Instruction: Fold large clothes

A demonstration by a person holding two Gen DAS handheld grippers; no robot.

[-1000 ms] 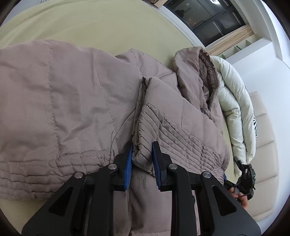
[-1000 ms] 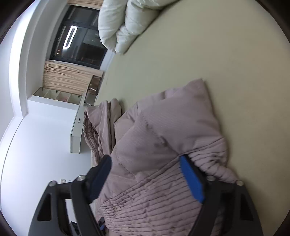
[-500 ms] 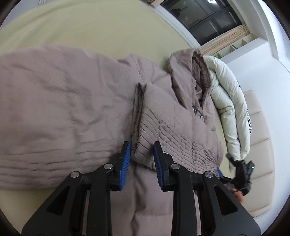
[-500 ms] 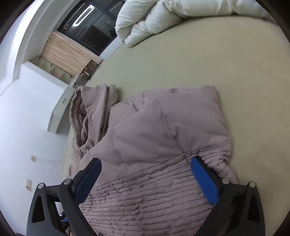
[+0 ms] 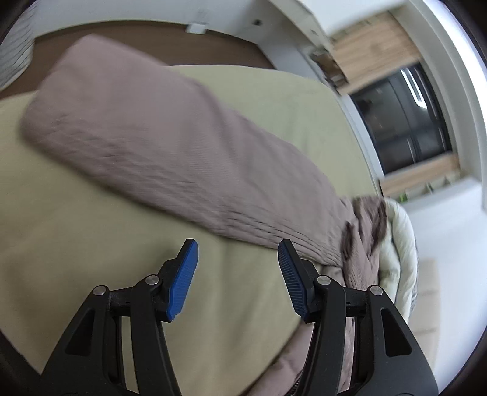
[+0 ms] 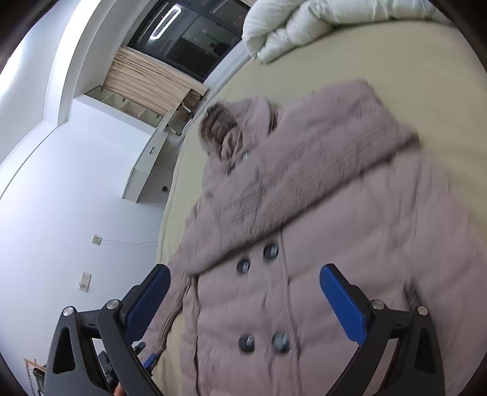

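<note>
- Blue-padded fingers [image 5: 182, 274] of the left gripper [image 5: 236, 271] stand spread wide apart with nothing between them, only the bare bed sheet [image 5: 76, 237] beneath.
- Fingers [image 6: 341, 298] of the right gripper [image 6: 243, 292] are likewise parted wide and grip nothing; they hang above the buttoned front of the coat [image 6: 319, 243].
- In the left wrist view the mauve quilted coat [image 5: 170, 146] lies as a long band across the sheet, from the far left edge of the bed toward the right side, just beyond the left fingertips and apart from them.
- In the right wrist view the coat lies flat on the sheet [image 6: 411, 61], its collar [image 6: 222, 128] pointing toward the far edge of the bed, one sleeve [image 6: 304, 182] folded across the chest.
- Dark buttons [image 6: 271, 251] sit in pairs down the front, between the two right fingers.
- A white duvet [image 6: 289, 27] is bunched at the far corner of the bed, well apart from the coat in this view; in the left view it [image 5: 401, 252] lies just beside the collar end.
- Both views are blurred, so the cuff seems ribbed, though this is not certain.
- A dark window [image 6: 194, 39] and a beige curtain [image 6: 146, 79] stand beyond the bed.
</note>
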